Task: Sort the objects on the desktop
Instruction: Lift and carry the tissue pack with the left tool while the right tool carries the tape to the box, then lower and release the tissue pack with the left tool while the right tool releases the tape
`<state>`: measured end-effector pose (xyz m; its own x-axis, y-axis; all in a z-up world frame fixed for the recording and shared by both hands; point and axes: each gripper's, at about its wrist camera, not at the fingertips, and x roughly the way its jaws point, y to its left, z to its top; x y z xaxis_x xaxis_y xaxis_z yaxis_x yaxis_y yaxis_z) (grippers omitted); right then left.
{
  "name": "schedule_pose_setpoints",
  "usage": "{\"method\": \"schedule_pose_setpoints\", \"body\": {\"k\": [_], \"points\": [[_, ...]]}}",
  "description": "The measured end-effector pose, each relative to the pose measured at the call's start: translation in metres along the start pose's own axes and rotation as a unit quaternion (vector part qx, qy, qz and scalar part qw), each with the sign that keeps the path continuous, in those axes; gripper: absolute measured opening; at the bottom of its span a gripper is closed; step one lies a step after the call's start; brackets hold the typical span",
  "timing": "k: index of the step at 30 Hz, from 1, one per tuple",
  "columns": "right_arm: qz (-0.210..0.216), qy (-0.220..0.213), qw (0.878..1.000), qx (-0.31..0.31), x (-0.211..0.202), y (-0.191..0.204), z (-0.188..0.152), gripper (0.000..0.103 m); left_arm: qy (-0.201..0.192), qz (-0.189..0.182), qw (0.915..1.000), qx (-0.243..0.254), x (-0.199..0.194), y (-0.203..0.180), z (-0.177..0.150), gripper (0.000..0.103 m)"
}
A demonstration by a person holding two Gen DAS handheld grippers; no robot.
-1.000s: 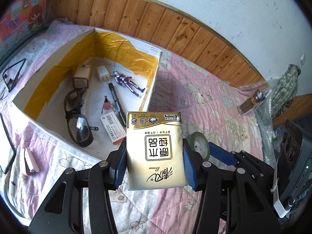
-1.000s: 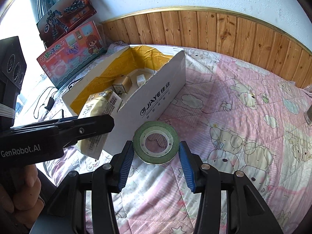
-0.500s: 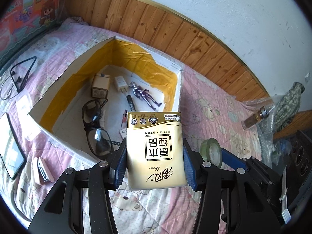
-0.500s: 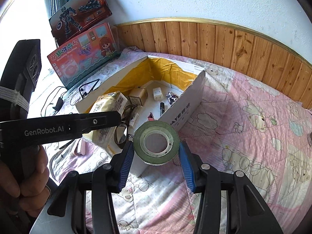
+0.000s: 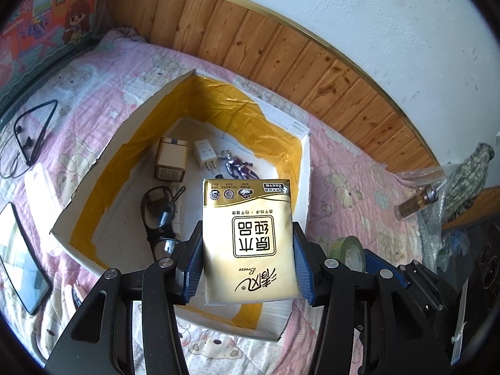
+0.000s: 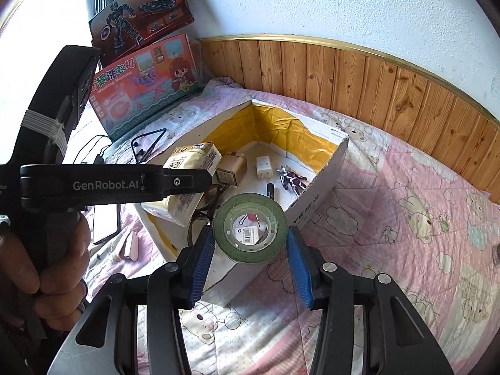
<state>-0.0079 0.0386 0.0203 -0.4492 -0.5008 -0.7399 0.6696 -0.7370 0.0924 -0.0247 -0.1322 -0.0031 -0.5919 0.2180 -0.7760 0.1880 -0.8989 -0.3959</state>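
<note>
The left gripper is clenched on a gold tissue pack, its blue fingers pressing the pack's two long sides so it hangs upright over the near end of the open box. The right gripper grasps a green tape roll across its rim, hole facing the camera, above the box's near corner. The box lies on the pink bed near its wooden headboard edge. Both things seem held high to clear the walls before being dropped in. Inside already lie glasses, a small carton, a charger and a toy figure, so free floor is mostly at the near end. A phone and earphones wait on the bed's left side.
</note>
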Motion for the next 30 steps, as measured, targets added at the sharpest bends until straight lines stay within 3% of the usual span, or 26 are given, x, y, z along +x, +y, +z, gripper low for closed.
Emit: {"method": "schedule_pose_setpoints", "body": {"k": [13,30], "points": [[-0.009,0.01,1.0,-0.025,0.029,-0.005,0.028,0.049,0.019,0.013,0.9997,-0.009,0.036,0.013,0.032,0.053],[-0.017,0.04,0.997,-0.061,0.078,-0.012,0.058,0.049,0.066,0.065,0.9956,-0.01,0.077,0.029,0.042,0.053]]}}
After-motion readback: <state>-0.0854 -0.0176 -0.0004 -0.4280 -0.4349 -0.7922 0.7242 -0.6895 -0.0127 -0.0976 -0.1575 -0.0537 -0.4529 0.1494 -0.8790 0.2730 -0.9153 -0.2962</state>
